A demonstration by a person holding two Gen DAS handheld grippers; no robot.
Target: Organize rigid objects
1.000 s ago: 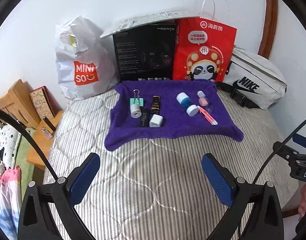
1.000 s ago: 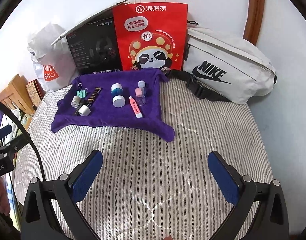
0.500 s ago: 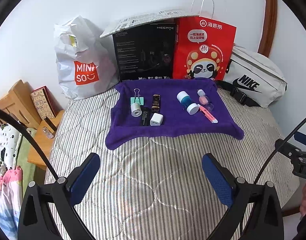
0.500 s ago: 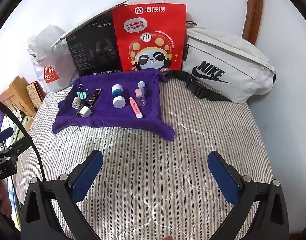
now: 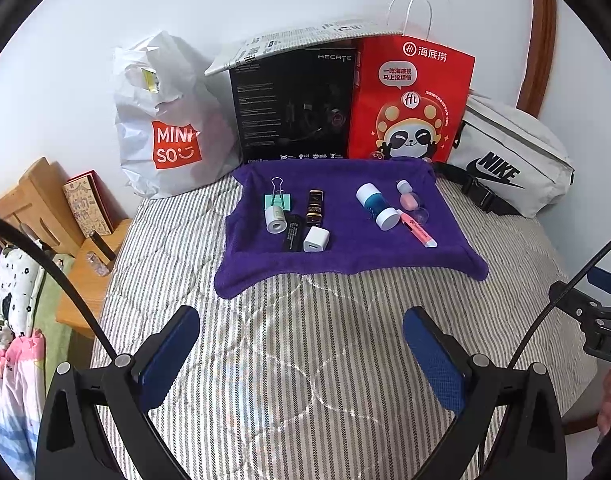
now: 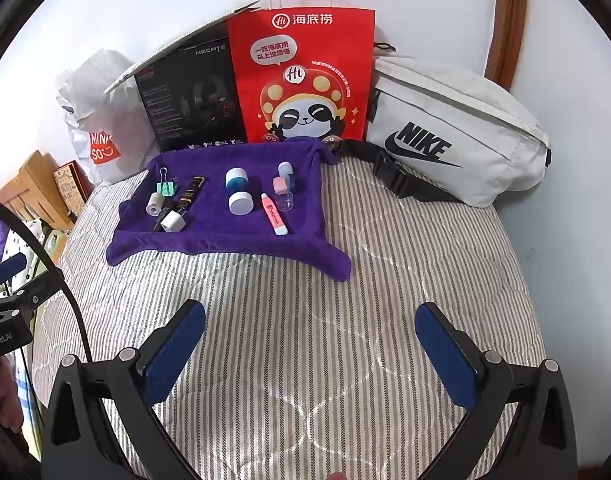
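Note:
A purple towel (image 5: 345, 256) (image 6: 225, 240) lies on the striped bed. On it are a green binder clip (image 5: 277, 200), a white tape roll (image 5: 276, 219), a black-and-gold tube (image 5: 315, 208), a white charger cube (image 5: 316, 239) (image 6: 172, 222), a blue-and-white jar (image 5: 371, 200) (image 6: 236, 179), a white round lid (image 6: 240, 203), small pink-capped bottles (image 5: 409, 200) (image 6: 283, 190) and a pink highlighter (image 5: 419, 232) (image 6: 274, 219). My left gripper (image 5: 301, 344) and right gripper (image 6: 309, 340) are both open and empty, above the bed in front of the towel.
Behind the towel stand a white Miniso bag (image 5: 161, 128), a black box (image 5: 293, 108) and a red paper bag (image 5: 409, 100) (image 6: 305, 76). A white Nike bag (image 6: 449, 128) lies at the right. A wooden bedside stand (image 5: 45, 216) is at the left.
Both views show the towel and its things slightly farther away or shifted; the grippers stay open and nothing on the towel has moved.

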